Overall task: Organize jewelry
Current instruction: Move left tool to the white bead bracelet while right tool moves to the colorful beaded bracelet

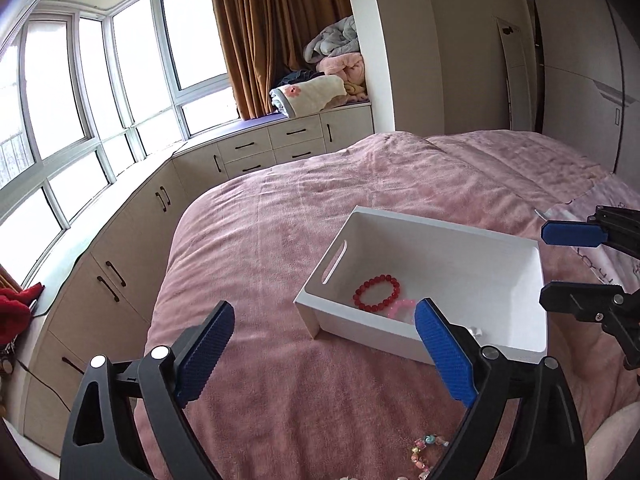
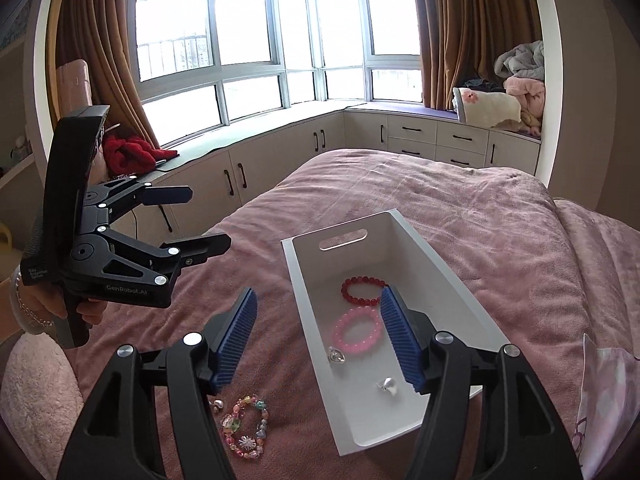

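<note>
A white box (image 1: 516,350) (image 2: 298,280) sits on the pink bed. Inside lie a red bead bracelet (image 1: 376,293) (image 2: 362,290), a pink bead bracelet (image 1: 400,307) (image 2: 357,331) and two small silver pieces (image 2: 336,355) (image 2: 387,385). A multicoloured charm bracelet (image 2: 246,427) (image 1: 426,452) lies on the bedspread to the left of the box, with a small silver piece (image 2: 217,405) beside it. My left gripper (image 1: 324,352) (image 2: 200,218) is open and empty, above the bed left of the box. My right gripper (image 2: 316,336) (image 1: 560,266) is open and empty, over the box's near end.
The bed (image 2: 500,248) is covered in a pink blanket. Low cabinets (image 2: 420,136) run under the bay window, with folded blankets (image 2: 516,88) and a red garment (image 2: 132,154) on top. A patterned pillow (image 2: 600,408) lies at the right.
</note>
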Demonstrator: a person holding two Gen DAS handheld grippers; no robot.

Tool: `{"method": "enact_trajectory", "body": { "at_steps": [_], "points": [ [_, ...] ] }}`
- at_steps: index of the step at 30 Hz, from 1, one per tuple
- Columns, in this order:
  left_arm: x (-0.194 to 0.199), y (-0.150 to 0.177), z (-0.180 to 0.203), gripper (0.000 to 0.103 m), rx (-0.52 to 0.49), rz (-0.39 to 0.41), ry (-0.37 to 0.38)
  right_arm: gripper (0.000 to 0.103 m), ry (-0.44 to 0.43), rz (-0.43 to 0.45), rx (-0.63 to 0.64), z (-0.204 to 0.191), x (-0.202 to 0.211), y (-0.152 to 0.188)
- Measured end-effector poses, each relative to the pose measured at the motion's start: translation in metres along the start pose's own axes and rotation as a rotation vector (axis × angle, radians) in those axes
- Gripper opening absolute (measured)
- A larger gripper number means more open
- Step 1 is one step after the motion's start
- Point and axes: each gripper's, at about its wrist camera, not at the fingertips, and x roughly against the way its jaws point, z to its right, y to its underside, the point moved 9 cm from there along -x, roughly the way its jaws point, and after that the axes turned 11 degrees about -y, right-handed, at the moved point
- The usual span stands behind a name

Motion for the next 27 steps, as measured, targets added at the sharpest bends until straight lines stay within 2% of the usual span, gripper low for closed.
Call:
{"method": "enact_trajectory", "body": {
  "at_steps": [4, 10, 16, 24, 26, 27],
  "points": [
    [0.016, 0.034, -0.022, 0.094, 0.025, -0.022, -0.045, 0.065, -0.009, -0.032, 0.065, -0.035, -0.003, 0.014],
    [0.020, 0.086, -0.042, 0.094, 0.060, -0.094, -0.056, 0.064, -0.022, -0.120, 0.137, -0.073, -0.023, 0.050],
    [0.016, 0.130, -0.062, 0.094, 0.144, -0.173, -0.055, 0.059, -0.043, -0.196, 0.136, -0.091, -0.042, 0.088],
    [-0.014, 0.185, -0.065, 0.094, 0.171, -0.286, -0.054, 0.055, -0.056, -0.300, 0.099, -0.096, -0.074, 0.134],
    [-0.023, 0.200, -0.062, 0.091, 0.182, -0.317, -0.043, 0.055, -0.091, -0.324, 0.110, -0.103, -0.082, 0.140],
    [-0.027, 0.206, -0.059, 0.086, 0.186, -0.333, -0.038, 0.055, -0.104, -0.333, 0.125, -0.108, -0.086, 0.143]
  ]
}}
